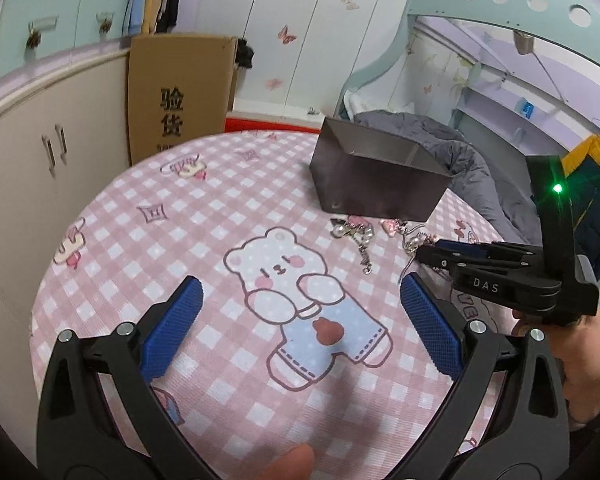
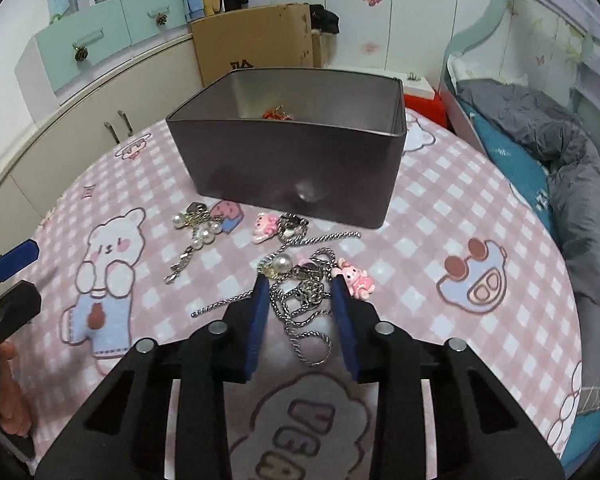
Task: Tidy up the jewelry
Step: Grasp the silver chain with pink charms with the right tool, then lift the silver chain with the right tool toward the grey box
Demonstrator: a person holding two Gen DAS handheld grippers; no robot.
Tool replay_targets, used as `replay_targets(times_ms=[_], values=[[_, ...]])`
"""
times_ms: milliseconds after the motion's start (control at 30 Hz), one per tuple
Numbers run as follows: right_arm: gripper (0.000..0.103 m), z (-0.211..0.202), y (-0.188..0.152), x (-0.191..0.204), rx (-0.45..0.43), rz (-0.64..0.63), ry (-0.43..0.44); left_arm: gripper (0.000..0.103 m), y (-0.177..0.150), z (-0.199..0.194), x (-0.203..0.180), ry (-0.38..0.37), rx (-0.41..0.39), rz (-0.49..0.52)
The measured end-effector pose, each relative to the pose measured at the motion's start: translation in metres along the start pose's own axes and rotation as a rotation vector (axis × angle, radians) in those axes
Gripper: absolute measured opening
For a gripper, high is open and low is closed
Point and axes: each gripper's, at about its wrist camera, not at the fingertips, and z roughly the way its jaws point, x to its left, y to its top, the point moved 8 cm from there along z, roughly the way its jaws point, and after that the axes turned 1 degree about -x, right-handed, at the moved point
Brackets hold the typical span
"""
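A dark open box (image 2: pixel 296 168) stands on the pink checked tablecloth; a red trinket (image 2: pixel 278 114) lies inside. In front of it lie a pearl keychain (image 2: pixel 198 228), a pink charm (image 2: pixel 265 228) and a tangle of silver chains (image 2: pixel 306 300) with a pearl and a pink bunny charm (image 2: pixel 358 280). My right gripper (image 2: pixel 300 292) is open, its blue pads on either side of the chain tangle, low at the cloth. My left gripper (image 1: pixel 300 296) is open and empty above the bear print. The box (image 1: pixel 376 176), the jewelry (image 1: pixel 360 236) and the right gripper (image 1: pixel 424 256) show in the left wrist view.
The round table's edge (image 2: pixel 556 264) drops off to a bed with a grey duvet (image 2: pixel 540 120) on the right. A cardboard box (image 1: pixel 180 96) and beige cabinets (image 1: pixel 48 152) stand behind the table on the left.
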Motion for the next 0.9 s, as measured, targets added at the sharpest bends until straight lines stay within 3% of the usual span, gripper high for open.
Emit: replay_targets(times_ms=[133,167,200,267,733,900], values=[[0.023,-0.001,-0.003,0.002,0.001,-0.045,-0.024,0.097,-0.001,0.002,0.001,-0.004,0.008,-0.007],[0.019,-0.002,-0.004,0.002,-0.006,-0.041,-0.02,0.097,-0.001,0.001,0.001,-0.003,0.006,-0.005],[0.008,-0.006,-0.005,0.001,-0.013,-0.036,-0.015,0.097,-0.001,0.001,0.002,-0.001,0.004,-0.002],[0.001,-0.016,-0.009,0.001,-0.037,-0.018,0.017,0.097,-0.001,0.001,0.001,0.001,-0.002,0.007],[0.001,-0.099,-0.031,-0.003,-0.16,0.046,0.154,0.097,0.001,-0.003,-0.012,0.022,-0.023,0.066],[0.001,-0.093,-0.054,-0.008,-0.112,0.042,0.129,0.097,0.003,-0.001,-0.035,-0.013,-0.027,0.122]])
